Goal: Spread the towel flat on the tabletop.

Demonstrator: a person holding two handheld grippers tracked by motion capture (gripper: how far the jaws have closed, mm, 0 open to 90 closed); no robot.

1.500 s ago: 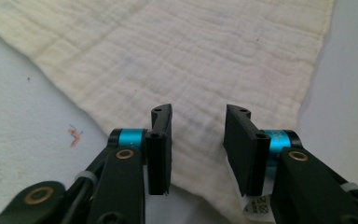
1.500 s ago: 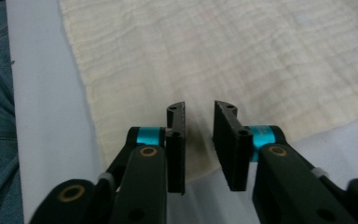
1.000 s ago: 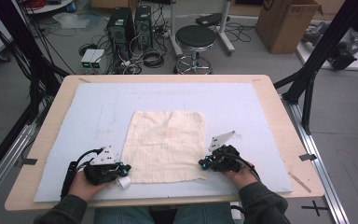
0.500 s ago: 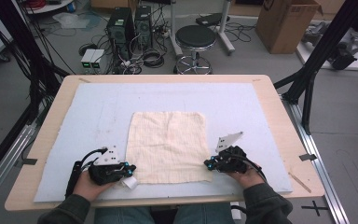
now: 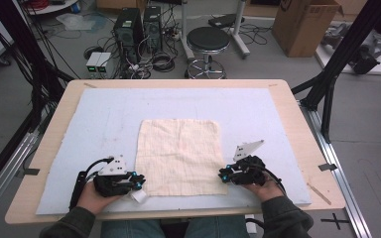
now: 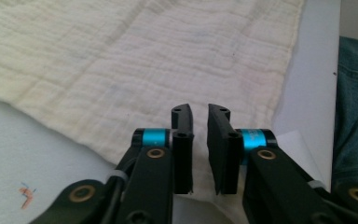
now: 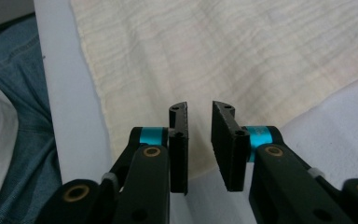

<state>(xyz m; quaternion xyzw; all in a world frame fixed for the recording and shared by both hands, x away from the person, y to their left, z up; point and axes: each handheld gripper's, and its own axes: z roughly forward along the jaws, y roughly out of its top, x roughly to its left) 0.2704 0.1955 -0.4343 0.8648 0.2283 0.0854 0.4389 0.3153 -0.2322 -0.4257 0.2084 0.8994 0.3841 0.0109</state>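
Cables, computer towers and a black stool (image 5: 208,38) crowd the floor beyond a wooden counter (image 5: 297,124) covered by a pale blue mat (image 5: 104,119). At the mat's centre, slightly toward 6 o'clock, a cream cloth (image 5: 178,153) lies flat and spread out square. The left tool (image 5: 138,181) sits at about 7 o'clock of the cloth, its tips at the cloth's near left corner; the right tool (image 5: 224,176) sits at about 5 o'clock, its tips at the near right corner. Both point inward toward the fabric. In the left gripper view, the left tool (image 6: 200,116) hangs over the cloth (image 6: 144,60) with a narrow gap between its jaws, which have just been opening; nothing is between them. The right gripper view shows the right tool (image 7: 199,114) likewise released above the cloth's (image 7: 242,51) edge, jaws just parted, nothing clamped. Blue jeans show past the counter's near edge in both gripper views.
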